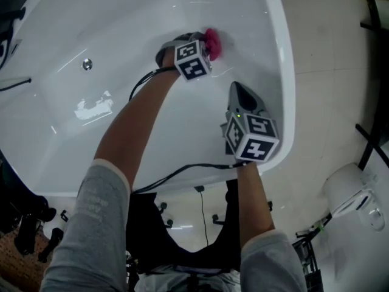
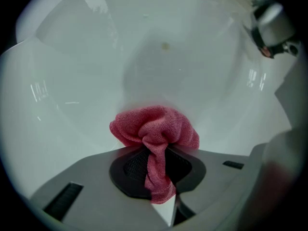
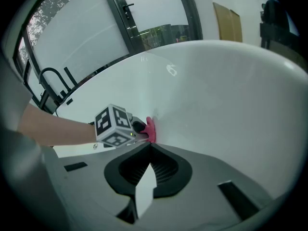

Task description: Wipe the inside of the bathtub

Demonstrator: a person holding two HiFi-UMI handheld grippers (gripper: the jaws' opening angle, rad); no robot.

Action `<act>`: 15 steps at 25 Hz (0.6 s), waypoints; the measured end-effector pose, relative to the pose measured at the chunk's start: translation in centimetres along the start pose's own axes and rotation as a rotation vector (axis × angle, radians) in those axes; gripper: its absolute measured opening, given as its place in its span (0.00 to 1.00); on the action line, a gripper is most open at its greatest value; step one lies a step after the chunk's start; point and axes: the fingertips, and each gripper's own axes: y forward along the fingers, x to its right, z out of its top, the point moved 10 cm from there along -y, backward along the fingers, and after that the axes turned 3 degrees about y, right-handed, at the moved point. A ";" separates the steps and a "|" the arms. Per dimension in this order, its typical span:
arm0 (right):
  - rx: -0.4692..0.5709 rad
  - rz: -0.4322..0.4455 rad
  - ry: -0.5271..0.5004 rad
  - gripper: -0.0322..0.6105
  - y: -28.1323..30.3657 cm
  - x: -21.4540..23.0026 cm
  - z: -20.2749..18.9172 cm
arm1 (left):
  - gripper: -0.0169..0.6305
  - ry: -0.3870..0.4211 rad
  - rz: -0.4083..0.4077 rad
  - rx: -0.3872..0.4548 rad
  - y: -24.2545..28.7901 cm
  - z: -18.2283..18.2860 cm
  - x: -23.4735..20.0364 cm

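While a black cable [image 1: 182, 172] trails over the white bathtub [image 1: 121, 35] rim and a metal drain fitting [image 1: 87, 64] sits well apart, the left claw [image 2: 156, 170] is clamped on a bunched pink cloth [image 2: 154, 129] that is pressed against the tub's inner wall. The right claw [image 3: 150, 150], jaws together and empty, hovers near the rim.

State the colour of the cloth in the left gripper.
Pink-red, a crumpled woven cloth; shows best in the left gripper view.
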 end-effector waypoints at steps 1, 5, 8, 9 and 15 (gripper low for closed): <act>0.004 0.000 0.007 0.06 -0.2 0.0 0.1 | 0.12 -0.015 0.024 -0.010 -0.2 0.1 -1.7; 0.018 0.011 0.008 0.06 -0.9 -0.3 0.4 | 0.12 -0.049 0.090 -0.035 -1.0 0.4 -6.0; 0.021 0.019 0.008 0.06 -1.2 -0.3 0.3 | 0.12 -0.062 0.092 -0.024 -1.1 0.5 -5.8; 0.020 0.021 0.009 0.06 -1.3 -0.2 0.3 | 0.12 -0.057 0.083 -0.015 -1.2 0.6 -5.3; 0.004 0.018 0.029 0.06 -2.5 -0.3 -0.2 | 0.12 0.100 -0.016 0.067 -2.3 2.7 1.5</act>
